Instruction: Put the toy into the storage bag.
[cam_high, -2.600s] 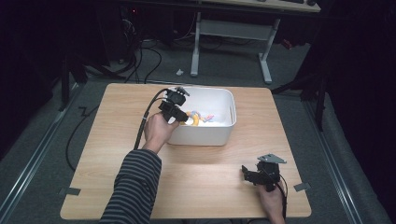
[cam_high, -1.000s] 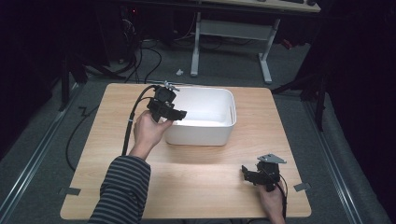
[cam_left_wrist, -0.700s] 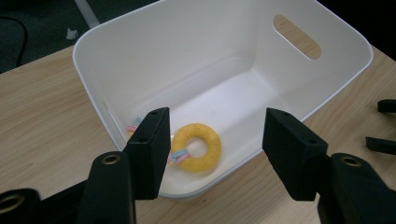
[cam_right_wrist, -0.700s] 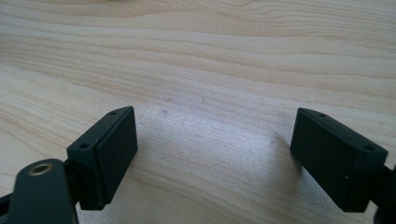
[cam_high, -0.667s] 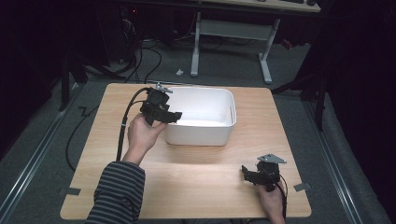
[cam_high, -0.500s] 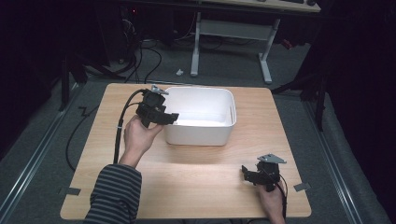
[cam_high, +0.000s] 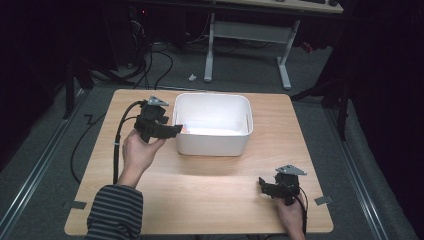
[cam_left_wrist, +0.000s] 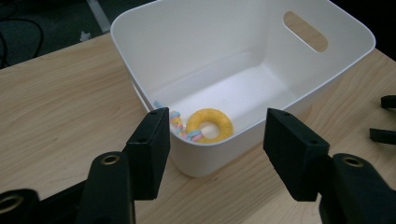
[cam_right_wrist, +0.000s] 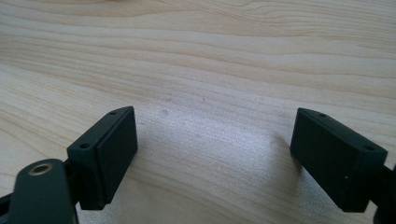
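While the fingers (cam_left_wrist: 149, 140) of the left gripper (cam_left_wrist: 215, 123) stand released with nothing between them, they frame what looks to be their business: a yellow ring (cam_left_wrist: 210, 113) tied to a bit of pastel rope (cam_left_wrist: 180, 127), lying on the floor of the white bin (cam_left_wrist: 224, 42), tucked into the corner nearest those fingers. I'd judge that ring a light toy, rubbery and slightly giving, with a bumpy skin that should not slip; it is nothing fragile. The rope would be soft and floppy, so it would dangle if taken alone. The better hold seems to be across the ring's band on the side away from the wall, since the corner crowds the other side. From the high view the left gripper (cam_high: 172, 130) hangs just beside the bin's left wall and outside it, pointing across toward it. The left hand (cam_high: 137, 152) is wrapped under the gripper and a striped sleeve (cam_high: 112, 215) reaches up from the near edge of the bench (cam_high: 200, 200). The right gripper (cam_high: 267, 187) sits low at the near right corner, well apart from the bin. Its own fingers (cam_right_wrist: 107, 149) are spread over bare wood, and the right hand (cam_high: 290, 215) is behind it.
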